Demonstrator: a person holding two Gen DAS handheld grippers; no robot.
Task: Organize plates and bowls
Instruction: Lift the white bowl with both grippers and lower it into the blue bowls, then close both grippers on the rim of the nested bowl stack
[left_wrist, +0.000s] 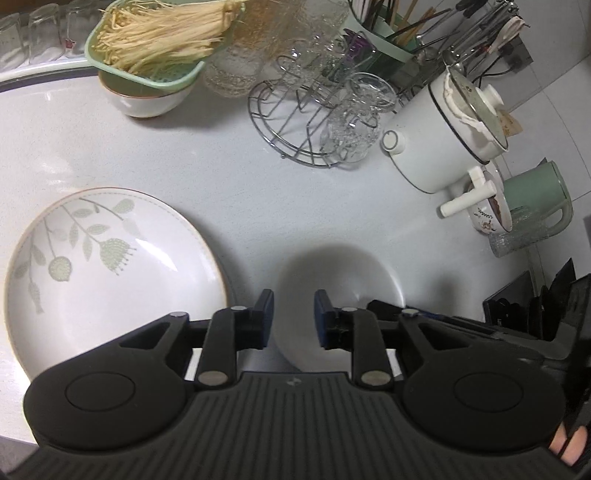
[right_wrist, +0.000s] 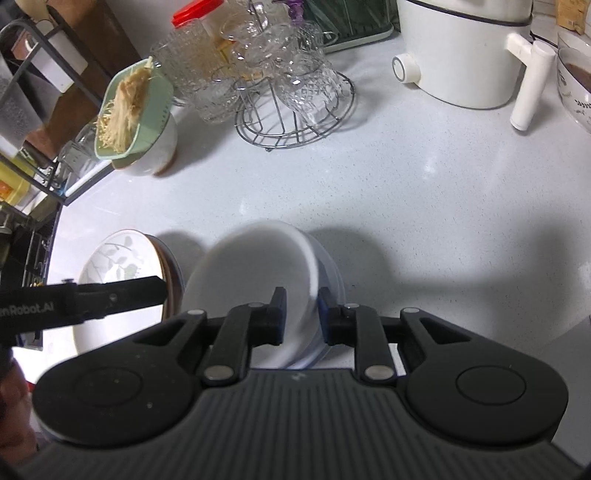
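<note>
Right gripper (right_wrist: 302, 317) clamps the rim of a plain white ceramic bowl (right_wrist: 255, 288), tilted above the white countertop (right_wrist: 406, 206). Left gripper (left_wrist: 293, 319) hangs part-open, holding nothing, beside the leaf-patterned white plate (left_wrist: 110, 273).

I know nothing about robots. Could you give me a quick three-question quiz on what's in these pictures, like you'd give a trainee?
1. True or false: the plate has a leaf pattern.
2. What fills the green basket?
A. pale strands
B. apples
C. spoons
3. Fill in: the white bowl has its rim between the fingers of the ____ claw.

Key: 1 true; 2 A; 3 right: the right claw grips it, and the bowl looks tilted.
</note>
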